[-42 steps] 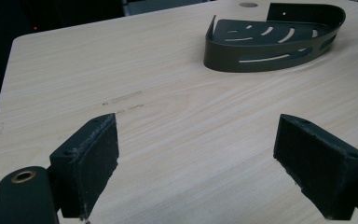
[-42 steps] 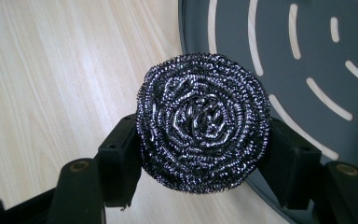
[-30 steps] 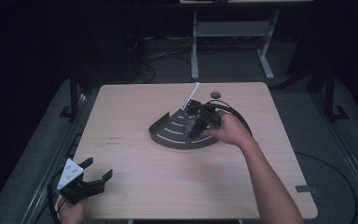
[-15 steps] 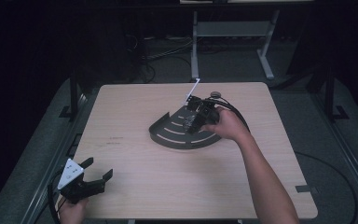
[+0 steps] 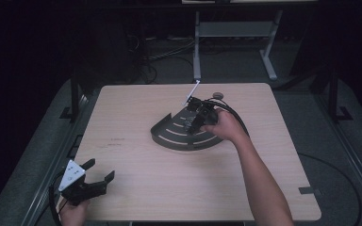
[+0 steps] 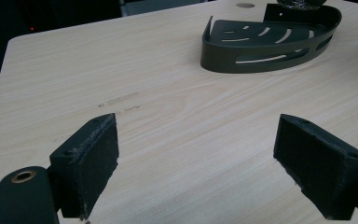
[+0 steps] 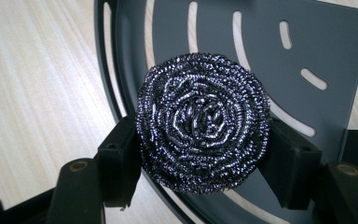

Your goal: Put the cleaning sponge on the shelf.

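A dark grey quarter-round slotted tray lies on the wooden table, right of centre. My right gripper hovers over it, shut on a round steel-wool scourer. In the right gripper view the scourer is squeezed between both pads of the gripper, above the tray's slotted floor near its curved rim. My left gripper rests at the table's near left corner, open and holding nothing. In its own view this gripper has its jaws wide apart over bare wood, with the tray far ahead.
A thin white strip sticks up at the tray's far corner. A small round disc lies on the table just behind the tray. The right gripper's cable loops over the hand. A metal stand is beyond the table.
My right gripper has shifted slightly left over the tray, still holding the scourer. The left gripper has stayed put.
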Available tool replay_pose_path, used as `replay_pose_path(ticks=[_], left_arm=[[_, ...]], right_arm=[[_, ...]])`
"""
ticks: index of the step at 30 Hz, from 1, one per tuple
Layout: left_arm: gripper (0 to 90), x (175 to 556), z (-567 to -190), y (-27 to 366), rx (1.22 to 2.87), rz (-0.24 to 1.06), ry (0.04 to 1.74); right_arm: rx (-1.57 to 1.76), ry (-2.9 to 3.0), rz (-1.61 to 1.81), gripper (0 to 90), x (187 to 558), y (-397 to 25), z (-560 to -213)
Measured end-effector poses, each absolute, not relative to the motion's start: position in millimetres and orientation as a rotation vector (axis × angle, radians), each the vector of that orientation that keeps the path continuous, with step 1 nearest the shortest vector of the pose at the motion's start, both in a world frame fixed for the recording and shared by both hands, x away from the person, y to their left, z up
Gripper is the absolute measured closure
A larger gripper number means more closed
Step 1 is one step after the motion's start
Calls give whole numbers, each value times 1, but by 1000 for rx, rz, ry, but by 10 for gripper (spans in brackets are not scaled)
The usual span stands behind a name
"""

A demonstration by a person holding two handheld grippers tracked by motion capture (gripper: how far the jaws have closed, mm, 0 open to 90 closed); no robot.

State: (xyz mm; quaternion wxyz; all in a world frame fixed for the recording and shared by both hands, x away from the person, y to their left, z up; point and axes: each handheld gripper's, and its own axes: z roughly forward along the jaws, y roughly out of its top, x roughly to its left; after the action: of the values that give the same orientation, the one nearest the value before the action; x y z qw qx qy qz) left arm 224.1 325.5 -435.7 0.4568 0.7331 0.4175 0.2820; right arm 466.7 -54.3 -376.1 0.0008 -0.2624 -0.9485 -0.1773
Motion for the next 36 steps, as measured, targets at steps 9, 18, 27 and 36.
replay_pose_path(ticks=[9,18,27,36], left_arm=[[132,225,-436,324,1813,696,1024],[132,226,-436,324,1815,691,1024],[132,226,-436,326,1808,689,1028],[132,226,-436,323,1822,693,1021]], right_arm=[[-868,-2969,-559,346,474,-55,-383],[-912,-2957,-551,345,484,-51,-397],[-937,-2943,-530,344,488,-47,-407],[-985,-2912,-545,342,490,-48,-419]])
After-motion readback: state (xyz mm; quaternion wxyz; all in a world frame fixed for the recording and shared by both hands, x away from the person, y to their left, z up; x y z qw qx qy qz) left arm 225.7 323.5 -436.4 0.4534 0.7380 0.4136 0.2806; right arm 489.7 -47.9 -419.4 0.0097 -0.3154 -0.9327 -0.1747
